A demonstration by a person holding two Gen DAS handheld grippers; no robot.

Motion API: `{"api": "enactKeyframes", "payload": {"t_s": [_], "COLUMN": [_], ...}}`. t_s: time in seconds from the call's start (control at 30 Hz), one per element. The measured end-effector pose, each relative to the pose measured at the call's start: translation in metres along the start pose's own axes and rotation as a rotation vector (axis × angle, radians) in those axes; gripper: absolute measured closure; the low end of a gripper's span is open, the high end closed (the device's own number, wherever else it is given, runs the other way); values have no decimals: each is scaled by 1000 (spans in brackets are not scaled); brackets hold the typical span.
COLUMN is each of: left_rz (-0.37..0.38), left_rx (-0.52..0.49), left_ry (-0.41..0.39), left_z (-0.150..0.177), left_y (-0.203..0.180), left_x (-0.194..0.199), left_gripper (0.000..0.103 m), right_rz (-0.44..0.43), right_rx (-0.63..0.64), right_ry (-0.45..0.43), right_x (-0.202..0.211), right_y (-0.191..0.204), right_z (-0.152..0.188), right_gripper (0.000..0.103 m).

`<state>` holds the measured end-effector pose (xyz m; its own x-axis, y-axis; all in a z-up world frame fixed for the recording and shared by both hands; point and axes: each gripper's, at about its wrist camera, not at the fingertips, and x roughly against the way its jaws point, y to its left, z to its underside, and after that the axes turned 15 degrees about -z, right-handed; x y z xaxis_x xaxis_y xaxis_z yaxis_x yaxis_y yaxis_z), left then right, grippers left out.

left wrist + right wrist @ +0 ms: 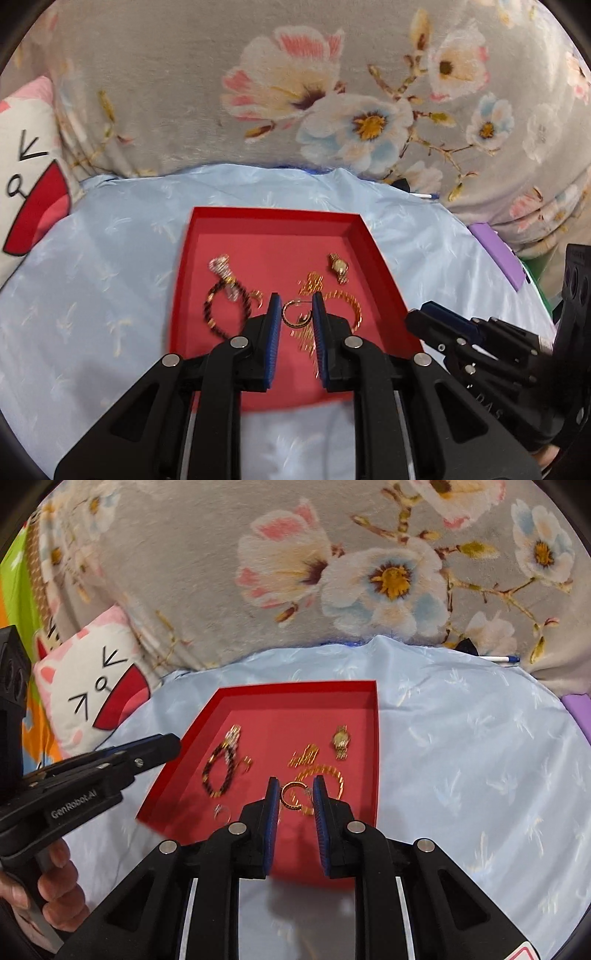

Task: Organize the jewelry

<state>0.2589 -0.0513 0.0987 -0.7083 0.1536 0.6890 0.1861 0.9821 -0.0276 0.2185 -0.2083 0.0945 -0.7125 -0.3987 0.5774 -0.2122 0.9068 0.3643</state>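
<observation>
- A small gold hoop earring [295, 314] lies on the floor of a shallow red cardboard tray [271, 215], framed between the blue ribbed pads of the left gripper [296, 308].
- Both grippers are partly open, gripping nothing; the right gripper [296, 790] frames the same hoop.
- Around it lie a dark beaded bracelet [225, 306], a gold chain bracelet [349, 304] and a little gold watch [339, 266].
- The tray sits on glossy pale blue fabric [110, 266], backed by a plush grey floral blanket [184, 92].
</observation>
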Motion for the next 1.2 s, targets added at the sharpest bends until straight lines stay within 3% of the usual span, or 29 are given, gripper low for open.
{"api": "enactKeyframes", "payload": {"t_s": [0.2, 0.47, 0.57, 0.63, 0.9, 1.1, 1.2], "left_rz": [-44, -80, -84, -88, -148, -215, -235], "left_rx": [-13, -11, 11, 23, 26, 7, 15], "left_ry": [34, 117, 115, 92, 22, -6, 4], "left_z": [-26, -29, -30, -30, -17, 16, 38], "left_y": [-16, -18, -14, -11, 2, 7, 8], "left_x": [-52, -105, -111, -108, -69, -24, -10], "left_gripper": [87, 86, 74, 66, 59, 57, 50], "right_rz": [2, 38, 40, 45, 51, 47, 58], "right_rx": [-54, -66, -78, -88, -76, -47, -33], "right_ry": [24, 56, 27, 6, -69, -69, -70], "right_x": [-40, -77, -75, -71, -31, -6, 2], "right_y": [-29, -51, -56, -58, -45, -16, -1], "right_z": [-24, -26, -27, -27, -9, 28, 50], "right_gripper": [86, 85, 81, 74, 63, 55, 48]}}
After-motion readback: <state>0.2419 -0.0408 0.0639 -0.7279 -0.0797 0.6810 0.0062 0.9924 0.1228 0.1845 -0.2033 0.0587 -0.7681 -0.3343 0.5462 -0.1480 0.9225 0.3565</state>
